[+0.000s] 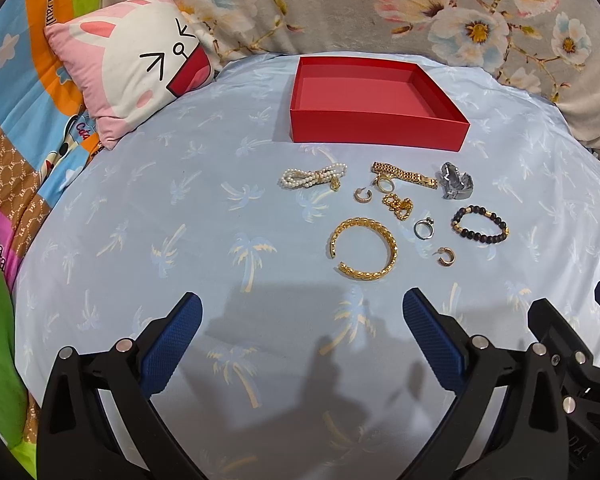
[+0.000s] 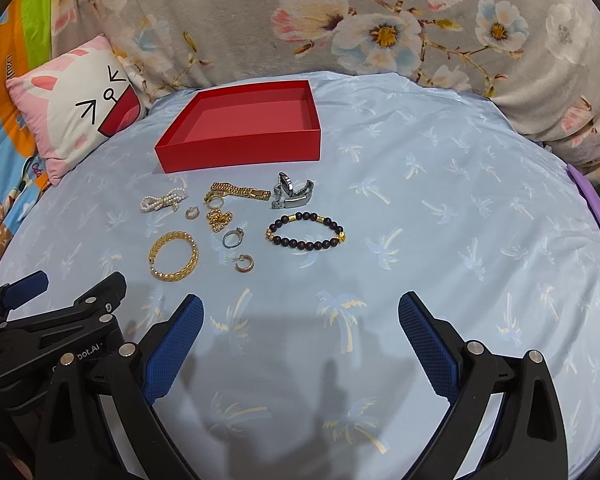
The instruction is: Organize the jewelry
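An empty red box (image 1: 374,136) (image 2: 236,154) sits on the blue palm-print sheet. In front of it lie a pearl strand (image 1: 312,178) (image 2: 162,201), a gold link band (image 1: 404,175) (image 2: 240,191), a silver watch (image 1: 456,182) (image 2: 294,194), a gold chain (image 1: 398,205) (image 2: 219,218), a gold bangle (image 1: 390,246) (image 2: 194,254), a silver ring (image 1: 423,228) (image 2: 233,237), two gold hoop earrings (image 1: 445,257) (image 2: 244,263) and a dark bead bracelet (image 1: 480,225) (image 2: 304,230). My left gripper (image 1: 302,312) and right gripper (image 2: 300,312) hover open, short of the jewelry, holding nothing.
A pink rabbit cushion (image 1: 128,72) (image 2: 70,120) lies left of the box. A grey floral blanket (image 1: 380,4) (image 2: 340,20) bunches behind it. Colourful bedding (image 1: 24,120) runs down the left. Each gripper shows at the edge of the other's view.
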The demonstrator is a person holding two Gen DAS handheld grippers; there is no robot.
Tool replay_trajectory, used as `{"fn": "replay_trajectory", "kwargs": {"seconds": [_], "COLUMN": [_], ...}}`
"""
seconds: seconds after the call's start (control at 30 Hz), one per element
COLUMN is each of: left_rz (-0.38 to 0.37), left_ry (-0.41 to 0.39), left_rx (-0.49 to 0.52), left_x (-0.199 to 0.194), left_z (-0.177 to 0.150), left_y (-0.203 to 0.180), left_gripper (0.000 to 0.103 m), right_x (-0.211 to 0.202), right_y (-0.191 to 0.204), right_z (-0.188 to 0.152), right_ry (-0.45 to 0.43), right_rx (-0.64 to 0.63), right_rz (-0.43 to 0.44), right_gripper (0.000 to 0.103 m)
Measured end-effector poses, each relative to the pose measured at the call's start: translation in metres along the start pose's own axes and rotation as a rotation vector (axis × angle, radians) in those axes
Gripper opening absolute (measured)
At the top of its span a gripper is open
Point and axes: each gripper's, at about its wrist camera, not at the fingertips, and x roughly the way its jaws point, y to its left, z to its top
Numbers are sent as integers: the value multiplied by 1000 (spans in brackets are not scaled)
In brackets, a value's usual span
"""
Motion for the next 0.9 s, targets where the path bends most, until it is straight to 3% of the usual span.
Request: {"fn": "replay_trajectory", "kwargs": {"seconds": [0.9], "left_rz": [4], "left_ry": [3], "left_rx": [4], "left_x": [3], "left_z": [-1], "left_y": [0], "left_gripper": [98], "right_x": [3], "right_y": [2], "right_z": [-2], "right_ry": [4], "right_rx": [3], "right_rz": [3], "right_gripper": [97]}}
